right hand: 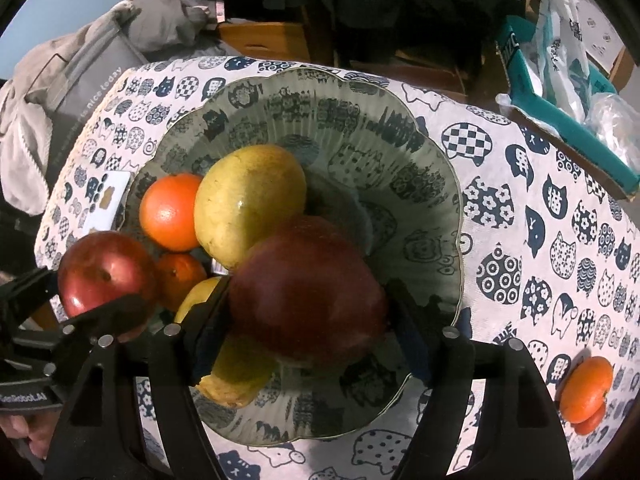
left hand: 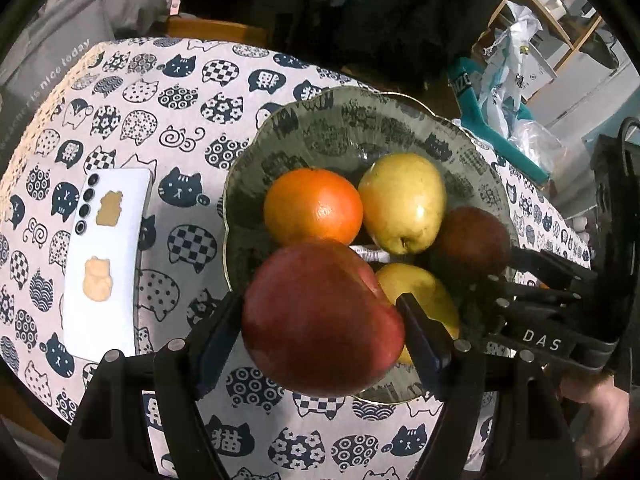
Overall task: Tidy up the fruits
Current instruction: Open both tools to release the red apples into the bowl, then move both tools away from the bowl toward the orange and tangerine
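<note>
A grey glass bowl (left hand: 320, 120) with cat prints holds an orange (left hand: 313, 205), a yellow pear (left hand: 402, 200) and a second pear (left hand: 424, 292) lower down. My left gripper (left hand: 320, 328) is shut on a red apple (left hand: 320, 320) above the bowl's near-left rim. My right gripper (right hand: 308, 316) is shut on a dark red apple (right hand: 308, 300) over the bowl (right hand: 420, 200). In the right wrist view the left gripper's apple (right hand: 104, 276) shows at the left, with an orange (right hand: 170, 210), a pear (right hand: 248, 204) and another orange (right hand: 180, 276) in the bowl.
The table carries a cat-print cloth (left hand: 160, 112). A white phone (left hand: 106, 256) lies left of the bowl. A loose orange fruit (right hand: 586, 388) sits on the cloth at the right. A teal box with plastic bags (right hand: 560, 92) stands at the back right, a grey bag (right hand: 80, 80) at the back left.
</note>
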`<state>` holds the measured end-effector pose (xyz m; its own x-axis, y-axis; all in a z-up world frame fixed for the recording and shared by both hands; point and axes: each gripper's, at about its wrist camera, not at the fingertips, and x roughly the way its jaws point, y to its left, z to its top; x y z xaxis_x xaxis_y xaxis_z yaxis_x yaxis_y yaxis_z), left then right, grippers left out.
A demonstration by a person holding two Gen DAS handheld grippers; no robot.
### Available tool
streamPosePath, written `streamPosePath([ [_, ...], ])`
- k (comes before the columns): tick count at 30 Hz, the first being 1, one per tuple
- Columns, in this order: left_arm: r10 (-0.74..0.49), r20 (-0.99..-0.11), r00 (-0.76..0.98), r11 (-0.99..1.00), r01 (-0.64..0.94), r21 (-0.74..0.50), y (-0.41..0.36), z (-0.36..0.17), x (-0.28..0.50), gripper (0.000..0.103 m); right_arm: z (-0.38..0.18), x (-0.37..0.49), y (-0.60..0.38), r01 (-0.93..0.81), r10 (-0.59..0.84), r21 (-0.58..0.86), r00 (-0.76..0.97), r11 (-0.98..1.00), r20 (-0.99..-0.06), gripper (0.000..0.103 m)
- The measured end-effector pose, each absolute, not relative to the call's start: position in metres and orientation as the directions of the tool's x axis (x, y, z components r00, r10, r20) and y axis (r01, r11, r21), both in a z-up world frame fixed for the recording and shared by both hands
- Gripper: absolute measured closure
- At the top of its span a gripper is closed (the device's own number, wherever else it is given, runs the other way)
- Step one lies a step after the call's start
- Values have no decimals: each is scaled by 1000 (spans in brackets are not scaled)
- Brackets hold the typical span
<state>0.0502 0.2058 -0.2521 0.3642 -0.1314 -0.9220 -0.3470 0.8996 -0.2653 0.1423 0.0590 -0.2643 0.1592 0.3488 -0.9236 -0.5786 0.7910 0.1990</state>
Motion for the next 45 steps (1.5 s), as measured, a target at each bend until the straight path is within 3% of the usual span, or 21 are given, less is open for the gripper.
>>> streamPosePath([
  [9,-108,-908,404,906,-335,-257,202,-232,47,22,-223,139,56,-600,390,179,240,779,-889,22],
  [24,-73,-839,540,928,-271,-256,175,-167,32,22,-151,116,12,-584,351,30,446,811,-823,22],
  [45,-54,-749,660,973,-135,-189,103,-103,15,17,-92,83,-95,-486,332,10,581,874,-743,22],
])
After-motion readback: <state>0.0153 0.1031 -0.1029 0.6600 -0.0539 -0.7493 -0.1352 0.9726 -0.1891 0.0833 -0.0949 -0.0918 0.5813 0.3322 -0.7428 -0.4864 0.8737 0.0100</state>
